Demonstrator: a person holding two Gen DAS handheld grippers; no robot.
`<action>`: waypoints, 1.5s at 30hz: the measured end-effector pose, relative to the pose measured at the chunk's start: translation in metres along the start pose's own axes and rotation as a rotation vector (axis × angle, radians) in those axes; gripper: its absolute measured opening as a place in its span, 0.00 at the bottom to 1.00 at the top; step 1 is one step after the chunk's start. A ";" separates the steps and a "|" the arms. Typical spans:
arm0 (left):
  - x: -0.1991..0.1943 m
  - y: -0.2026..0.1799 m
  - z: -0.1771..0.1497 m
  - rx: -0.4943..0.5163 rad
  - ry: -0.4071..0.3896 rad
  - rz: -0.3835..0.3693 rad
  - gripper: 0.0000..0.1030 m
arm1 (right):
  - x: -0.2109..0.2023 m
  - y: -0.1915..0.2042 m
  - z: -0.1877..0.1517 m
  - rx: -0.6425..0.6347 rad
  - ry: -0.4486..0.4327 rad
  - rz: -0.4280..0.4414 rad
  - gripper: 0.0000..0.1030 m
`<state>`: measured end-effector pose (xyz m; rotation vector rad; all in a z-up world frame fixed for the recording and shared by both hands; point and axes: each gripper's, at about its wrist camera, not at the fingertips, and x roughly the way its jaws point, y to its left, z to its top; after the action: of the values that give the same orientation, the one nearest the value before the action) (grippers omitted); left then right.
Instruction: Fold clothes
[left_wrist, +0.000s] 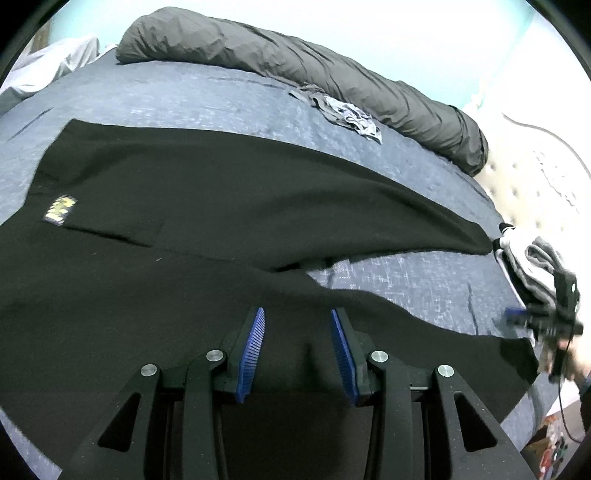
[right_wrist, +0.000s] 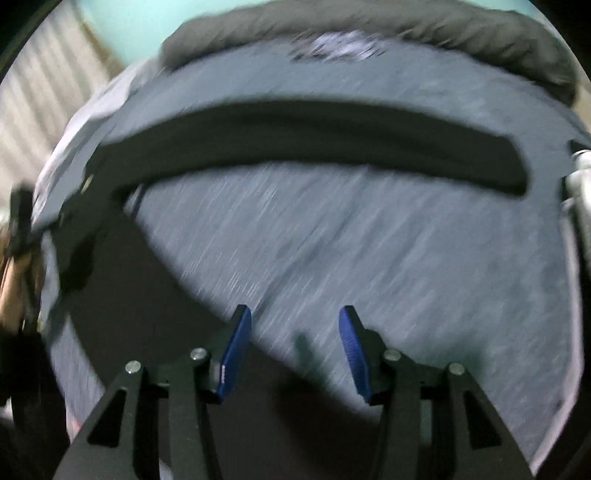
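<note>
Left wrist view, nearest: the left gripper, blue pads parted with only air between them, hangs over the near part of black trousers, gripping nothing. The trousers lie spread on a blue bedspread: one leg runs along the near edge toward the right, the other stretches farther back to the right, and a wedge of bedspread shows between them. A small yellow label sits on the left part of the garment. At the right edge, the right gripper appears blurred, held in a hand, just beside the end of the near leg; behind it lies a pile of grey and white clothes. Farther back, a small crumpled grey-blue garment rests near a long grey rolled duvet along the far side of the bed.

Right wrist view, motion-blurred: the right gripper has its pads apart and empty, above the bedspread. The near trouser leg lies at lower left; the far leg forms a dark band beyond.
</note>
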<state>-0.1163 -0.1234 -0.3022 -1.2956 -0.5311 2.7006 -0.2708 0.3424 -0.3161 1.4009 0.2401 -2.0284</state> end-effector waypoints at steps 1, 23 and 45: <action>-0.005 0.003 -0.003 -0.008 -0.004 0.007 0.40 | 0.004 0.006 -0.008 -0.019 0.025 0.011 0.49; -0.016 0.038 -0.029 -0.070 -0.006 0.057 0.46 | 0.036 0.048 -0.013 -0.218 0.093 -0.012 0.02; -0.021 0.053 -0.024 -0.103 -0.027 0.030 0.46 | 0.090 0.162 0.083 -0.319 0.125 0.058 0.39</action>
<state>-0.0812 -0.1713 -0.3197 -1.3025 -0.6673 2.7526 -0.2561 0.1400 -0.3277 1.3154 0.5460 -1.7653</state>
